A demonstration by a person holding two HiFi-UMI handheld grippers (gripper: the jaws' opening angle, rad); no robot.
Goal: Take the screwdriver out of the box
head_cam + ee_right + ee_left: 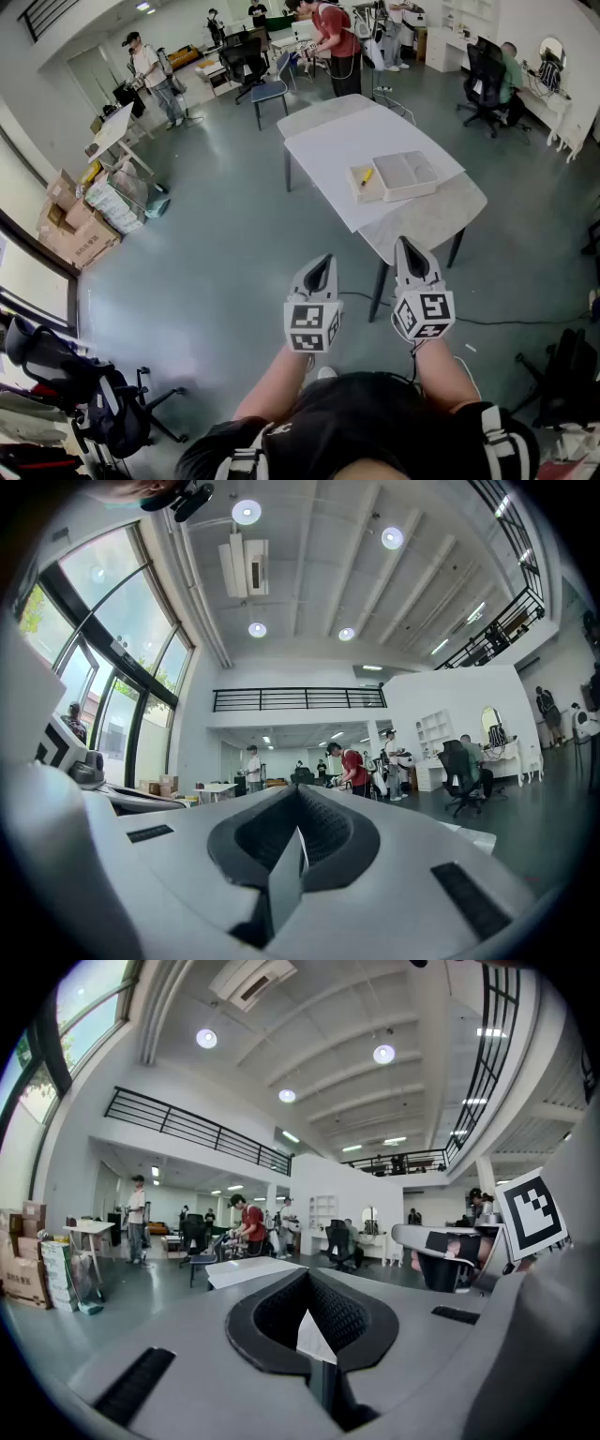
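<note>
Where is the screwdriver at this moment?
In the head view, right of centre and towards the top, the screwdriver lies in the left section of the open box. The box sits on the white table.

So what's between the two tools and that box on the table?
The head view shows grey floor and the table's near edge before the box.

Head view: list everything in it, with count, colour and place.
Pale rectangular table: one, white, mid-floor.
Open shallow box: one, cream, on the table.
Yellow-handled screwdriver: one, yellow, in the box.
Blue chair: one, blue, beyond the table.
Brown cardboard boxes: several, brown, left wall.
People: several, mixed clothing, far end.
Left hand-held gripper: one, grey, shut, empty, bottom centre.
Right hand-held gripper: one, grey, shut, empty, beside it.
</note>
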